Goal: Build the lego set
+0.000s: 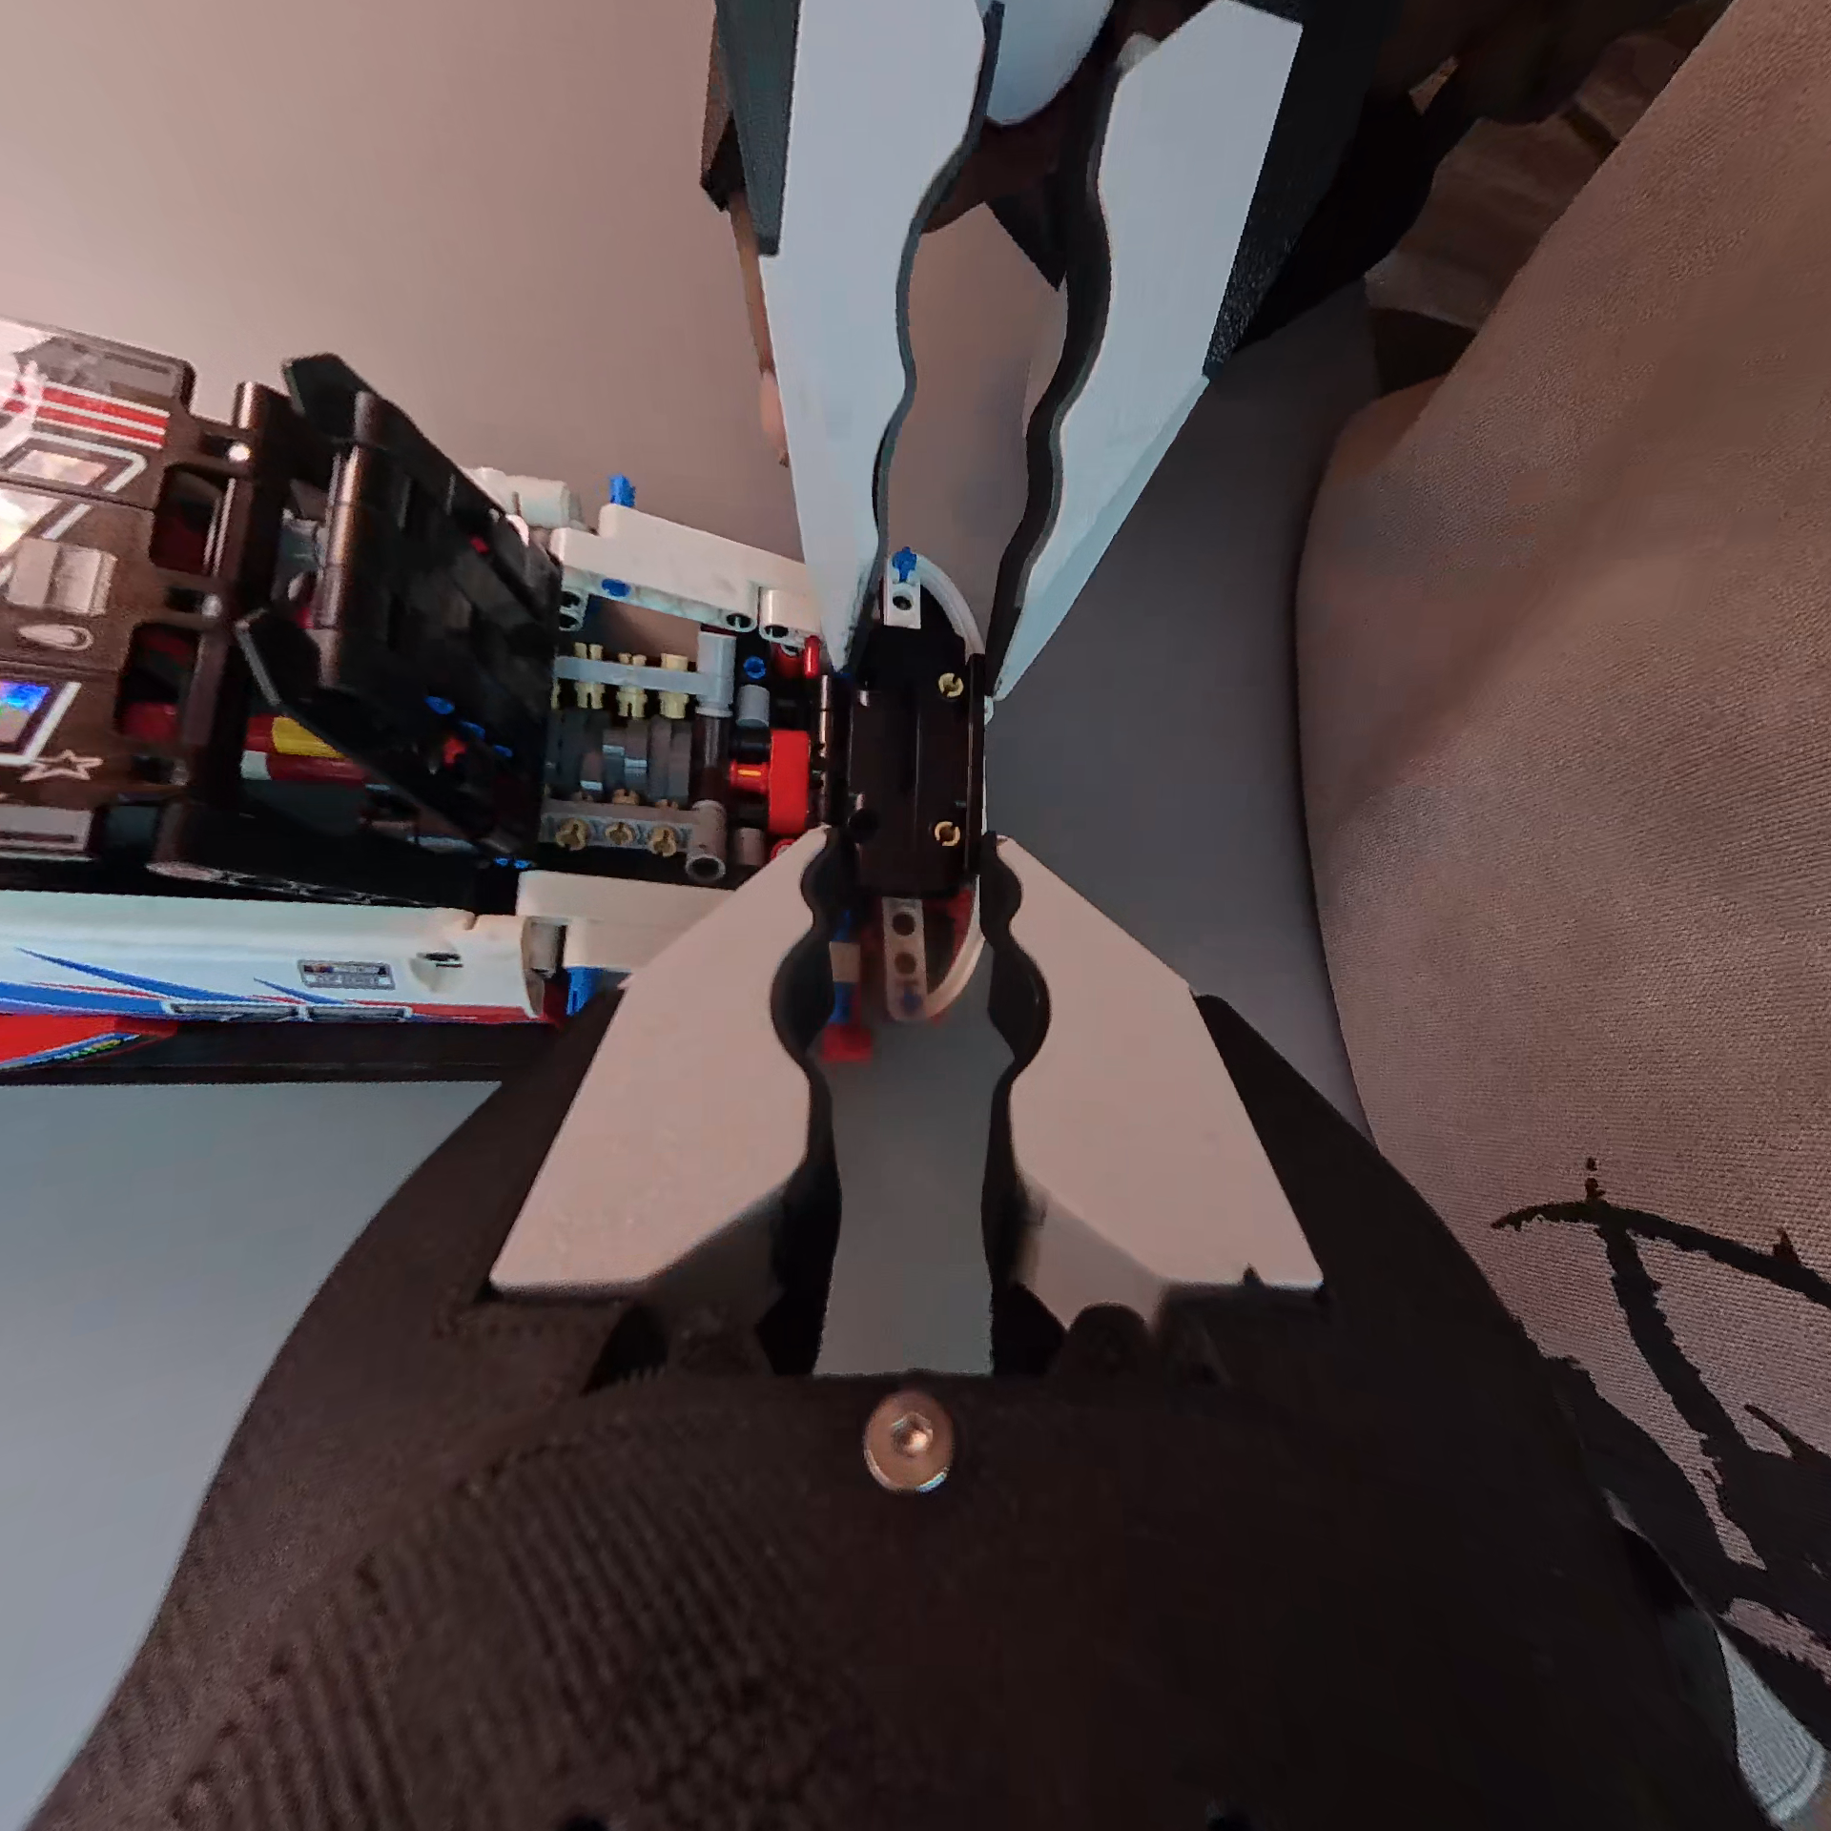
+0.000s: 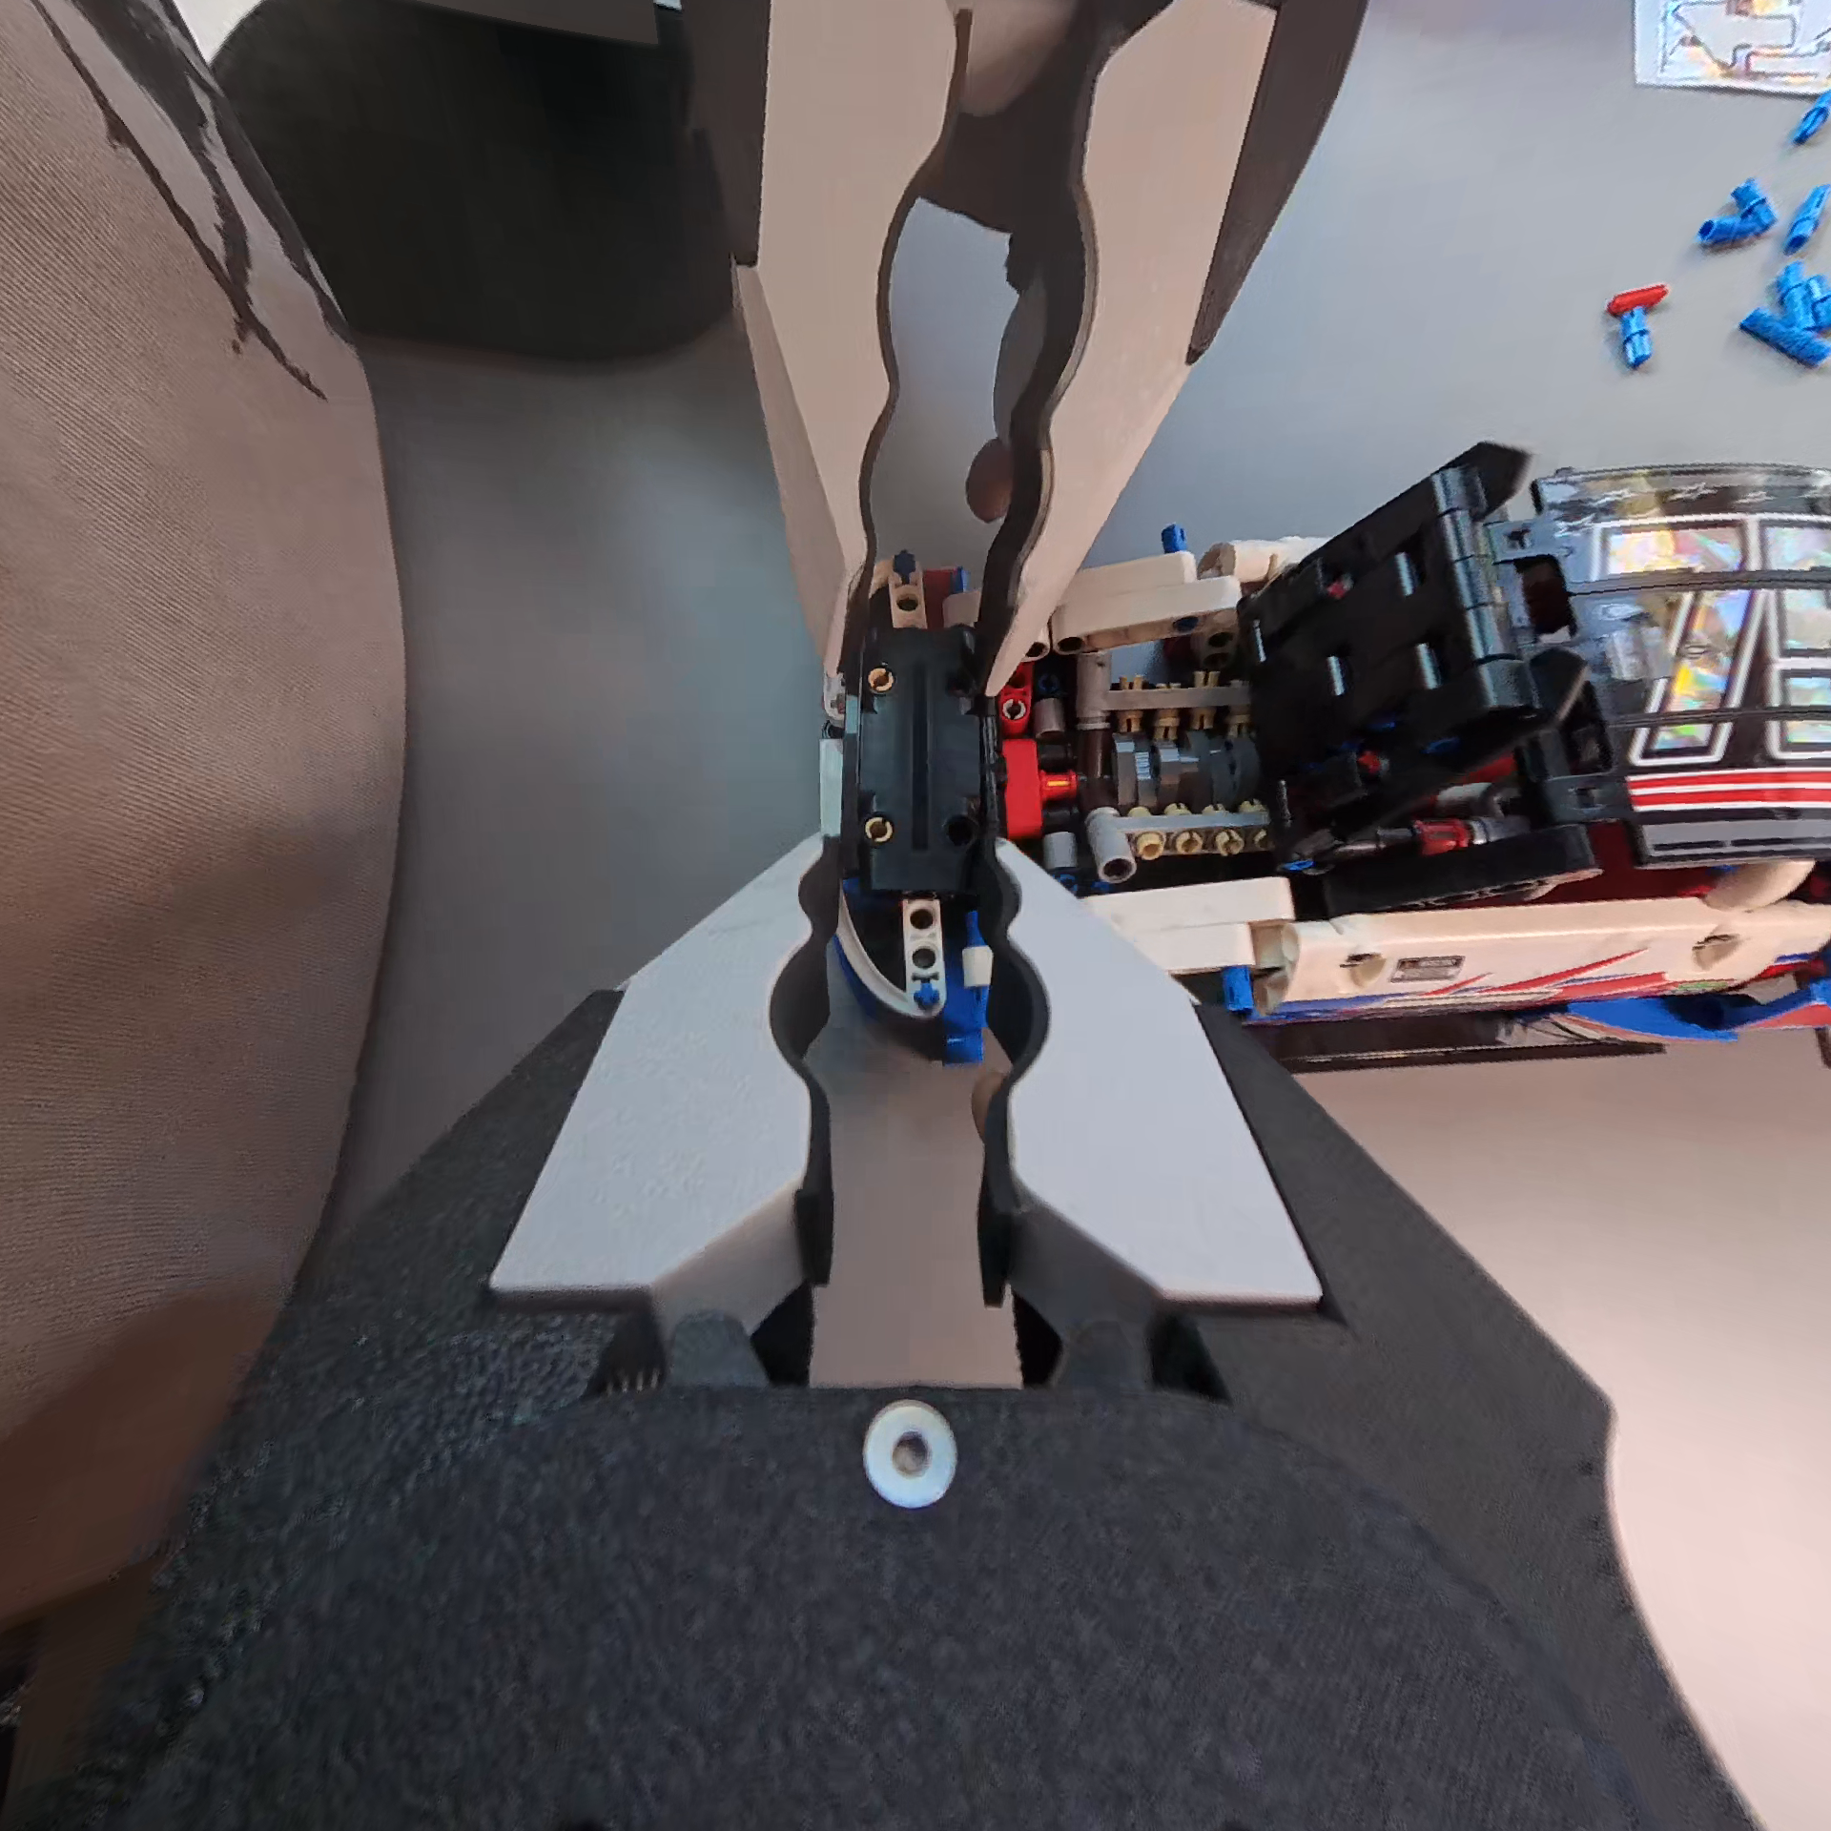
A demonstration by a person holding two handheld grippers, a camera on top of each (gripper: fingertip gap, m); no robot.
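Observation:
A black lego module (image 1: 907,753) with tan pins, a white curved panel and red and blue end pieces is held at the open engine end of the lego car (image 1: 297,694). My left gripper (image 1: 912,842) is shut on its near end. My right gripper (image 1: 916,674) comes from the opposite side, shut on its far end. In the right wrist view the module (image 2: 916,763) sits between my right gripper (image 2: 912,847) and my left gripper (image 2: 916,659), with the car (image 2: 1437,753) to the right. I cannot tell if the module is joined to the car.
The car lies on a grey table (image 2: 1387,1288). Loose blue pins (image 2: 1783,307), a red piece (image 2: 1635,297) and a printed sheet (image 2: 1734,40) lie at the far right. A person's beige garment with black print (image 1: 1585,793) is close beside the grippers; it also shows in the right wrist view (image 2: 149,694). My two grippers' fingertips are within a few centimetres of each other.

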